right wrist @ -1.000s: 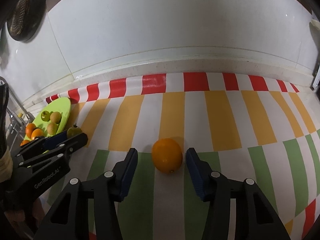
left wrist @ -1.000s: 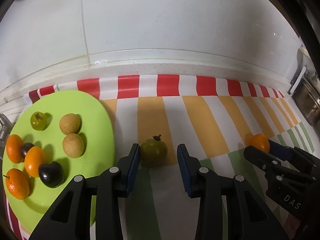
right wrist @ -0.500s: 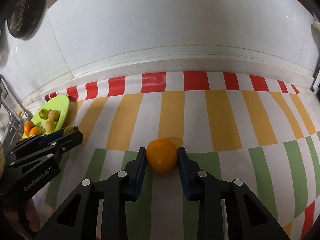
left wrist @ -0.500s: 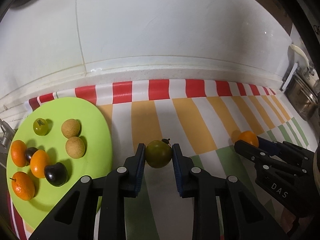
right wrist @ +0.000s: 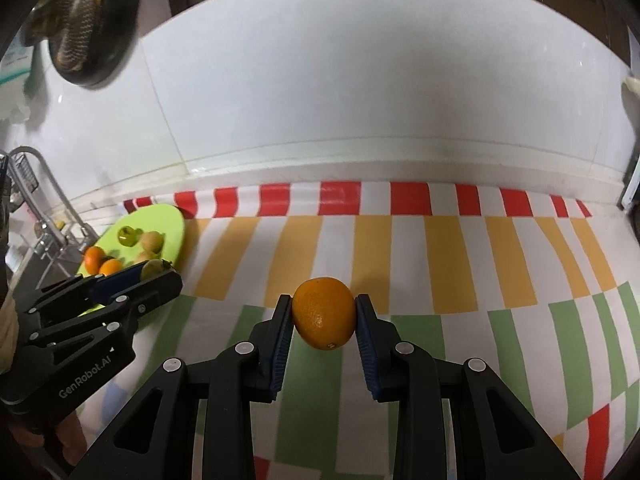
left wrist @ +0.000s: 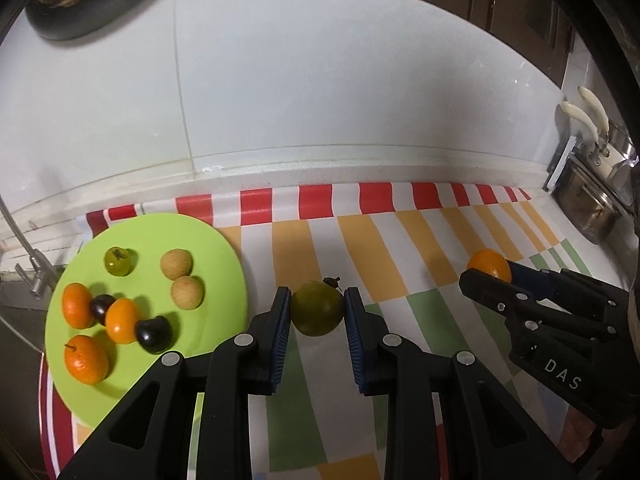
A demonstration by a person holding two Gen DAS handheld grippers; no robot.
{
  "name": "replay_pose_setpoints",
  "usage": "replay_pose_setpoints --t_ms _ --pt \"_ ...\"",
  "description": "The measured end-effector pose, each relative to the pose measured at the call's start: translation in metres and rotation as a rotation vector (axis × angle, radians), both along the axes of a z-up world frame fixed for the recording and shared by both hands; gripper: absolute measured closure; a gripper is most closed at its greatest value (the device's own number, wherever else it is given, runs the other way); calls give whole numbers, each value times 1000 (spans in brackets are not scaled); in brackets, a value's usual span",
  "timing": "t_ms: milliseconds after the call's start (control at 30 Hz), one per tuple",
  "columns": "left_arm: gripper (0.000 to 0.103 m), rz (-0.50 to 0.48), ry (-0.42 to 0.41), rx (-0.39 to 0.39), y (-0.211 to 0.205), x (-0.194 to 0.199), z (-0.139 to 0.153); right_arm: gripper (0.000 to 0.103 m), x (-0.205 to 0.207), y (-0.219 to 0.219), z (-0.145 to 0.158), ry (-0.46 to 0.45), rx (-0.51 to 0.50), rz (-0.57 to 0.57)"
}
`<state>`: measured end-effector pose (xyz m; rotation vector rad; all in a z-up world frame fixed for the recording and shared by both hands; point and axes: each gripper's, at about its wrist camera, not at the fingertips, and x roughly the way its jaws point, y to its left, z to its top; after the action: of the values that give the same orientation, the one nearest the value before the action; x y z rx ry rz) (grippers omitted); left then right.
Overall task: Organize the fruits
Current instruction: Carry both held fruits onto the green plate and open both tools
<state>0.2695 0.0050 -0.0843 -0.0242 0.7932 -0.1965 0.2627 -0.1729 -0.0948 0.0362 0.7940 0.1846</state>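
My left gripper (left wrist: 318, 308) is shut on a dark green round fruit (left wrist: 317, 307) with a short stem, held just above the striped cloth. To its left lies a lime green plate (left wrist: 208, 248) carrying several fruits: oranges, two tan round ones, two dark plums and a small green one (left wrist: 117, 261). My right gripper (right wrist: 323, 314) is shut on an orange (right wrist: 323, 313), lifted clear of the cloth. In the left wrist view the right gripper (left wrist: 490, 274) and its orange (left wrist: 488, 264) show at the right. The right wrist view shows the left gripper (right wrist: 154, 270) beside the plate (right wrist: 168, 220).
A striped cloth (left wrist: 400, 248) in red, orange and green covers the counter up to a white tiled wall (left wrist: 320, 100). A faucet (right wrist: 48, 200) and sink lie left of the plate. Metal pots (left wrist: 592, 208) stand at the far right. A dark strainer (right wrist: 84, 20) hangs on the wall.
Both grippers closed from open around their fruits onto them. Both then rose, lifting the green fruit and the orange off the cloth.
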Motion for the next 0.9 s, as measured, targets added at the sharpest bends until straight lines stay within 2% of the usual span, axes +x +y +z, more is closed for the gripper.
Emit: replay_pose_setpoints --t_ms 433,900 --pt "76 57 -47 -23 25 -42 30 71 -30 27 36 -68 -12 73" --pt "76 172 -64 -29 71 -78 31 71 -44 73 49 -99 -30 196"
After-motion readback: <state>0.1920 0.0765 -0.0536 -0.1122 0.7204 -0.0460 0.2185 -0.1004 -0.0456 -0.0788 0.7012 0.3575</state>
